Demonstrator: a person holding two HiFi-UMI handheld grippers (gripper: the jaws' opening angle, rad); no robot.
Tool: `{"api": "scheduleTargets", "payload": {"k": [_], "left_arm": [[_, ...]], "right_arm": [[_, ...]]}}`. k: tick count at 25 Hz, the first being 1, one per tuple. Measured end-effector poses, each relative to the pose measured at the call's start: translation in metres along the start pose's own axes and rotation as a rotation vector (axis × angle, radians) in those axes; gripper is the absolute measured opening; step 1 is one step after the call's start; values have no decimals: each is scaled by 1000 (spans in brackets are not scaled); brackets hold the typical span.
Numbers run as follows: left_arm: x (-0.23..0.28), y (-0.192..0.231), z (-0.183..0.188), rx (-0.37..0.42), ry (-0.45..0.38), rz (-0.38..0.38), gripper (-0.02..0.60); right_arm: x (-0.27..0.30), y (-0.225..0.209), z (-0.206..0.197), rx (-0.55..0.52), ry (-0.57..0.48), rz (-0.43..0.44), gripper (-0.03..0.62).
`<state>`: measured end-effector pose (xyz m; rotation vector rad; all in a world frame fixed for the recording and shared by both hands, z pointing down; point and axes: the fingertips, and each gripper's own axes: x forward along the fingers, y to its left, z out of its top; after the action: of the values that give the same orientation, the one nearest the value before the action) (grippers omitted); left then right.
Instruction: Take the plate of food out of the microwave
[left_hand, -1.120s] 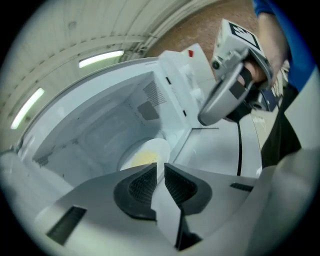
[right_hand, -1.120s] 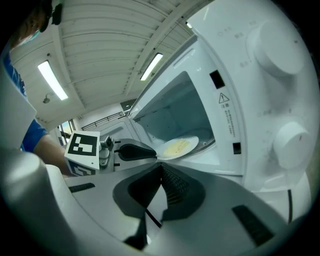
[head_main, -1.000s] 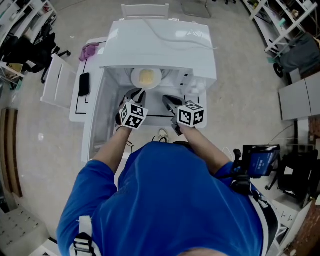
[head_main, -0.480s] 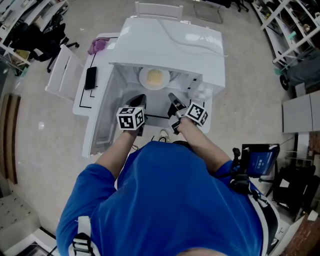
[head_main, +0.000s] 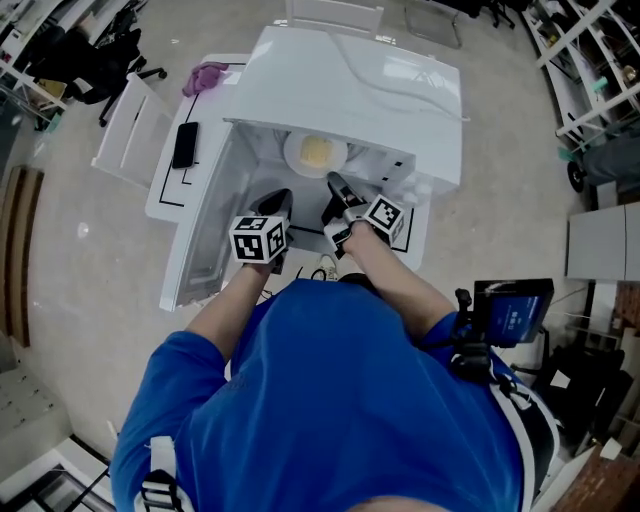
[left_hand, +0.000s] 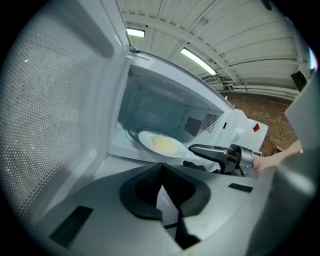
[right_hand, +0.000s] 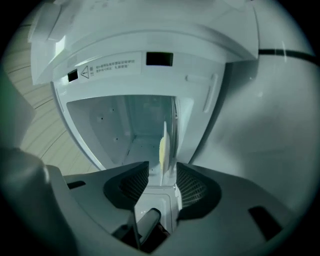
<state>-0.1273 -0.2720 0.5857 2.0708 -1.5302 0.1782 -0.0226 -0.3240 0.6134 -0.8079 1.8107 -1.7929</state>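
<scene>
A white plate (head_main: 315, 153) with yellow food (left_hand: 162, 144) lies inside the open white microwave (head_main: 350, 90). My right gripper (head_main: 335, 185) is turned on its side at the cavity's mouth, right at the plate's near rim. Its jaws are opening. In the right gripper view the plate (right_hand: 163, 145) shows edge-on in line with the gap of my right gripper (right_hand: 162, 175), and the pads do not press on it. My left gripper (head_main: 277, 198) hangs shut and empty in front of the opening, left of the right one. The left gripper view shows the right gripper (left_hand: 195, 155) beside the plate's edge.
The microwave door (head_main: 200, 235) stands swung out to the left, close to my left gripper. A black phone (head_main: 184, 146) and a purple cloth (head_main: 205, 75) lie on the white table (head_main: 165, 195). The control panel side (left_hand: 235, 130) is to the right of the cavity.
My right gripper has moved forward to the plate's rim, rolled onto its side and spread its jaws. The left gripper has stayed about where it was.
</scene>
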Motion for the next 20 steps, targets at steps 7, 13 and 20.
{"api": "scheduleTargets", "payload": {"k": [7, 13, 20], "left_arm": [[-4, 13, 2, 10, 0, 20, 11], [-11, 15, 0, 0, 2, 33, 11], [-19, 18, -1, -8, -4, 43, 11]], "right_arm": [[25, -13, -3, 58, 9, -37, 190], [35, -11, -9, 75, 25, -55, 189], [33, -12, -8, 73, 10, -85, 92]]}}
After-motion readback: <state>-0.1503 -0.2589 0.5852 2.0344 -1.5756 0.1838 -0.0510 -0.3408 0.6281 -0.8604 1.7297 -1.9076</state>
